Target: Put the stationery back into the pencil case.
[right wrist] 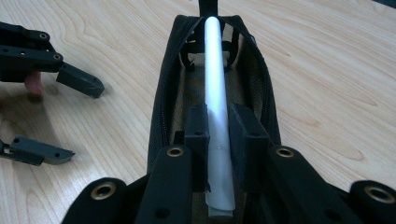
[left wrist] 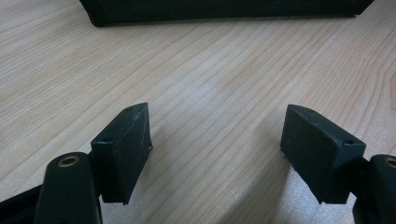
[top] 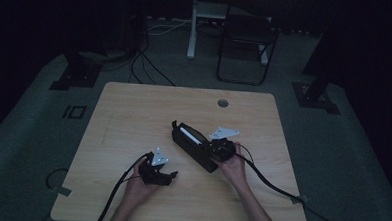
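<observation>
Table (top: 134, 113) of light wood is carrying a black zip pouch (right wrist: 261, 88), lying open near its middle. The right gripper (right wrist: 218, 140) is clamping a white marker (right wrist: 215, 84) and seems to be lowering it lengthwise into the pouch; next, the jaws need opening to release it. The left gripper (left wrist: 215, 154) is resting open and empty, just beside the pouch.
</observation>
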Demonstrator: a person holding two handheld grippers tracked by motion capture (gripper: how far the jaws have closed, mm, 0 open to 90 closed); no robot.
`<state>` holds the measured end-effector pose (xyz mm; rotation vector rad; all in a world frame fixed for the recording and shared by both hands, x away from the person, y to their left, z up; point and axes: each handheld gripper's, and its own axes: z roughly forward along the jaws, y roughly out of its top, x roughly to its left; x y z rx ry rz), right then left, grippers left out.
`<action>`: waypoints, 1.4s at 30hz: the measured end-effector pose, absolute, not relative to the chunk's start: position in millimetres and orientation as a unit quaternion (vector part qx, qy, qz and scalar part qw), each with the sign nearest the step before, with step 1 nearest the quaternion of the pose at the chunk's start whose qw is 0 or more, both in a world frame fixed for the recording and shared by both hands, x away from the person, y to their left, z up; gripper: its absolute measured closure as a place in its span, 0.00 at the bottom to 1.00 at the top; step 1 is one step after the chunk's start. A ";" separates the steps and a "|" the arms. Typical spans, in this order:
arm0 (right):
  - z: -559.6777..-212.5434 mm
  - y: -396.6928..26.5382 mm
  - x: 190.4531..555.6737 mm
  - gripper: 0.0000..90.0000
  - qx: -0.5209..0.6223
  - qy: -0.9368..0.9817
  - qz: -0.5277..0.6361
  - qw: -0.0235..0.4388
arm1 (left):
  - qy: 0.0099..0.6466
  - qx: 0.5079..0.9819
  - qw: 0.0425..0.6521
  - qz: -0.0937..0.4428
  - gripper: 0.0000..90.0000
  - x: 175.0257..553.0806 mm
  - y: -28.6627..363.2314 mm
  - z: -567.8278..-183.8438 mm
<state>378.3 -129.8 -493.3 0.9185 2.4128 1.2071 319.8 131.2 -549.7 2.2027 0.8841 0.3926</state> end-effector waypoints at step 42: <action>-459.8 -169.5 357.4 0.49 0.347 0.807 0.443 0.180 | 0.342 0.855 0.360 0.153 0.28 320.1 131.0 -549.6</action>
